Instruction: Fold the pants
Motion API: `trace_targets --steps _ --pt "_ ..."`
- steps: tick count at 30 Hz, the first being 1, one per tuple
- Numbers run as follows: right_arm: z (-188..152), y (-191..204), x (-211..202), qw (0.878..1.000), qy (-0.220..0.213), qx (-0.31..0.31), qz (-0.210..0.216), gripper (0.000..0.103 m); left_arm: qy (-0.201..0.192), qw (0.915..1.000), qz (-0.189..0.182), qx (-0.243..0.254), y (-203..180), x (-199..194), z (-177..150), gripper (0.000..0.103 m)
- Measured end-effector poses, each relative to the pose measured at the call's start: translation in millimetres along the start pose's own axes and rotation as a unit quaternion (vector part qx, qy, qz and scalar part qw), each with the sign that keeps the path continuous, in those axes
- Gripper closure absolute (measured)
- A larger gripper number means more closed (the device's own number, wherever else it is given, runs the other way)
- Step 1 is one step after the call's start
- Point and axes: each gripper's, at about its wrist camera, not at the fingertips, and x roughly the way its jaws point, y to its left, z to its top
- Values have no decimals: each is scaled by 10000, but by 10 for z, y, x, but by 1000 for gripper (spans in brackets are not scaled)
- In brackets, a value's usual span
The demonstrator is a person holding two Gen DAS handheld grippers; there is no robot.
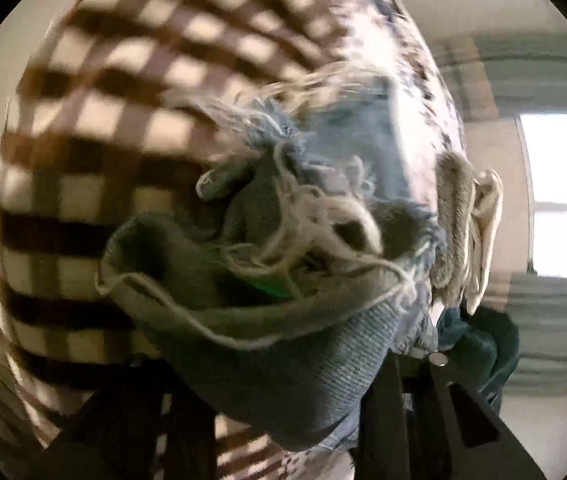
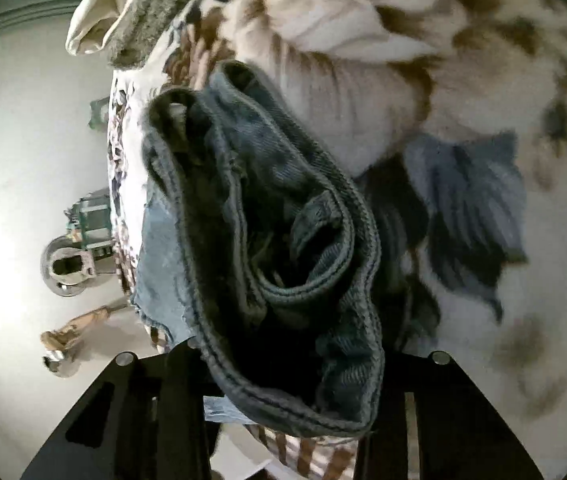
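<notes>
The left tongs (image 1: 283, 364) are clamped on the frayed hem of the pants (image 1: 267, 280), bunched just above the brown checked blanket (image 1: 95, 128). The right tongs (image 2: 283, 364) grip the pants' dark waistband, which hangs over the floral bedspread (image 2: 523, 320) beside that blanket.

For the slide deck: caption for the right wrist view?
Right gripper clamps the jeans waistband above a patterned blanket.
</notes>
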Motion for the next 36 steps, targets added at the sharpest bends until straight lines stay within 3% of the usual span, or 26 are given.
trace_targets --steps 5,10,14,19,22,25,29,33,36 --pt "-27 387 -289 9998 -184 7 -124 70 109 9991 148 393 -443 -243 97 80" --pt "35 871 -806 9994 -340 79 12 73 268 9956 143 885 -1090 -543 235 80" --pt "189 1222 -1357 9979 -634 99 135 74 422 9910 -96 1263 -1874 -544 453 81" --pt "660 1798 -2025 9887 -1421 243 413 74 651 9789 -706 1802 -3050 -286 813 81" --pt "1140 2197 -2445 9753 -2097 330 617 74 849 9655 -1184 2157 -3862 2 1067 81" --pt "1642 2538 -2681 9589 -2722 307 744 74 1051 9464 -1672 2555 -4710 436 1379 81" --pt "2242 2684 -2739 9399 -3294 331 840 74 1215 9244 -1874 3092 -5398 1145 1676 81" --pt "2744 2376 -2228 9351 -3390 601 837 74 1412 9116 -1571 3527 -5392 1998 1847 81" --pt "2930 1943 -1631 9433 -3118 910 682 75 1626 9167 -1010 3508 -4927 2628 1956 81"
